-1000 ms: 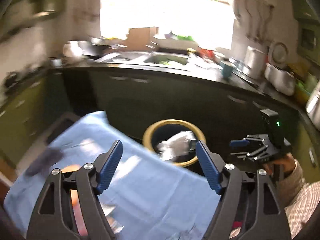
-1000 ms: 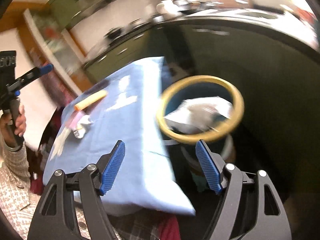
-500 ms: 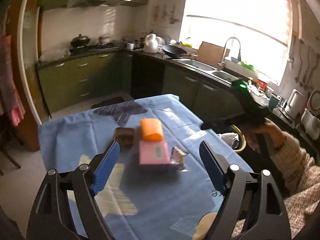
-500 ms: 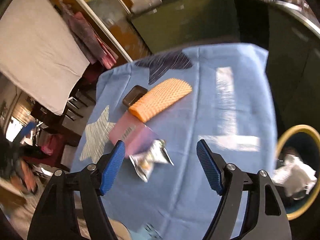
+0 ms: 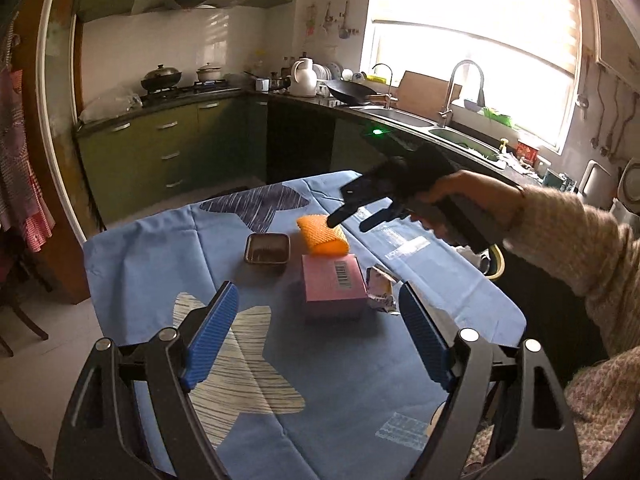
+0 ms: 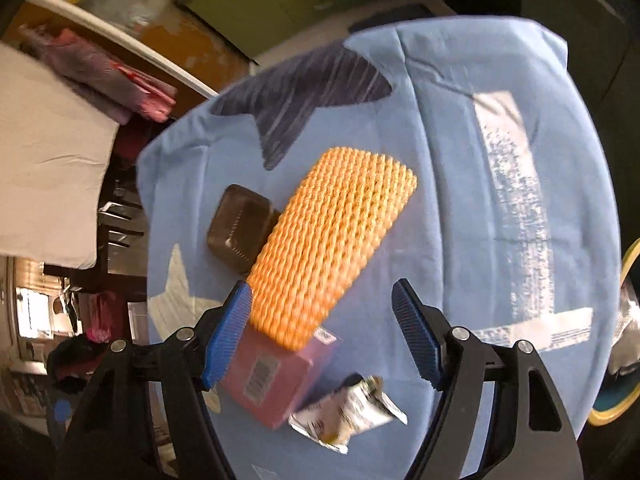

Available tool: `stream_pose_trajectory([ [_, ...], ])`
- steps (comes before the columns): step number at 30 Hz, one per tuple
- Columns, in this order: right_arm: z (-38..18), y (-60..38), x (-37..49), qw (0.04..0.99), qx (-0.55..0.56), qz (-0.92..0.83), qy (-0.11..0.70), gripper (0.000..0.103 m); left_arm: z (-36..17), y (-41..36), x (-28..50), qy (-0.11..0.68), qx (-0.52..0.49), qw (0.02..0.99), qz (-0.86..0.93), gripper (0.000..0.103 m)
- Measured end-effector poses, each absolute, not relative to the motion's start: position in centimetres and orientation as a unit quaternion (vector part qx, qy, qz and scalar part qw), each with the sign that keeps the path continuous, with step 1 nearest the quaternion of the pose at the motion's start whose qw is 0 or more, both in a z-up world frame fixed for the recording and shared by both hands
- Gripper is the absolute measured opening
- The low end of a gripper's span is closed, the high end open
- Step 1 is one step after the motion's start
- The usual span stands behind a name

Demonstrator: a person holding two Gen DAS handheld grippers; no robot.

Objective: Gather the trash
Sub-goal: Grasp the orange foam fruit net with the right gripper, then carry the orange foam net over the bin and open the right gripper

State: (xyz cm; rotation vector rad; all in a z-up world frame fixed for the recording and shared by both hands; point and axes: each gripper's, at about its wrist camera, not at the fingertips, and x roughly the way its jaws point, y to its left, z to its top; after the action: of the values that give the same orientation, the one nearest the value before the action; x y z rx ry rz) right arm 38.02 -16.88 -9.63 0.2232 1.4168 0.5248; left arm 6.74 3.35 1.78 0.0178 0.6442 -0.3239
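1. The bench (image 5: 360, 360) wears a soft blue cloth with creases, printed with a dark striped star at its far end and a pale striped star at its near end.
2. An orange foam net sleeve (image 5: 322, 236), knobbly and woven-looking with rounded ends, lies at the centre of the bench; from the right wrist view it (image 6: 332, 240) fills the middle of the frame.
3. At its 9 o'clock sits a small dark brown plastic tray (image 5: 267, 249), shallow, glossy, with rounded corners.
4. At its 6 o'clock stands a pink cardboard box (image 5: 334, 286) with a barcode label; the sleeve's near end overlaps it in the right wrist view.
5. A crumpled silvery foil wrapper (image 5: 380, 288) lies just beside the box at 3 o'clock.
6. The left claw (image 5: 318, 334) stands wide open with ribbed blue pads, nothing between them, over the near half of the bench.
7. The right claw (image 6: 320, 334) is also spread open and empty above the sleeve and box; in the left wrist view it (image 5: 354, 214) is dark and blurred, held by a hand (image 5: 452, 196) in a fuzzy knit sleeve.
8. A yellow-rimmed bin (image 6: 624, 360) is cut off at 3 o'clock of the bench; its contents are hard to make out.
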Motion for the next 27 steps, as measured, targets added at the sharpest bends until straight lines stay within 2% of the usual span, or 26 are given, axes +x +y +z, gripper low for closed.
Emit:
stream_pose_trajectory([
  [5,-11.8,-15.1,39.2,0.691,0.120,0.224,0.677,0.072,1.3,3.9,6.3,0.317,0.013,0.935,-0.160,0.079],
  [6,-11.9,-14.7,39.3,0.690,0.116,0.225,0.677,0.067,1.2,4.1,6.3,0.317,0.015,0.935,-0.158,0.079],
  [8,-12.1,-14.1,39.3,0.693,0.111,0.228,0.675,0.046,1.0,4.4,6.2,0.319,0.013,0.935,-0.157,0.080],
  [10,-11.8,-13.9,39.2,0.708,0.095,0.227,0.662,0.032,0.8,4.7,6.0,0.322,0.010,0.934,-0.155,0.081],
  [12,-11.2,-13.7,39.1,0.722,0.084,0.230,0.648,0.021,0.6,5.0,5.9,0.325,0.009,0.933,-0.152,0.081],
  [14,-10.2,-14.1,38.8,0.730,0.085,0.238,0.635,0.015,0.4,5.2,5.7,0.328,0.008,0.933,-0.150,0.081],
  [20,-6.2,-17.1,36.7,0.759,0.082,0.264,0.590,0.015,0.4,4.6,5.6,0.330,0.013,0.932,-0.151,0.081],
  [27,-2.1,-27.0,31.2,0.798,0.092,0.261,0.536,0.015,1.2,1.5,6.0,0.332,0.046,0.927,-0.170,0.082],
])
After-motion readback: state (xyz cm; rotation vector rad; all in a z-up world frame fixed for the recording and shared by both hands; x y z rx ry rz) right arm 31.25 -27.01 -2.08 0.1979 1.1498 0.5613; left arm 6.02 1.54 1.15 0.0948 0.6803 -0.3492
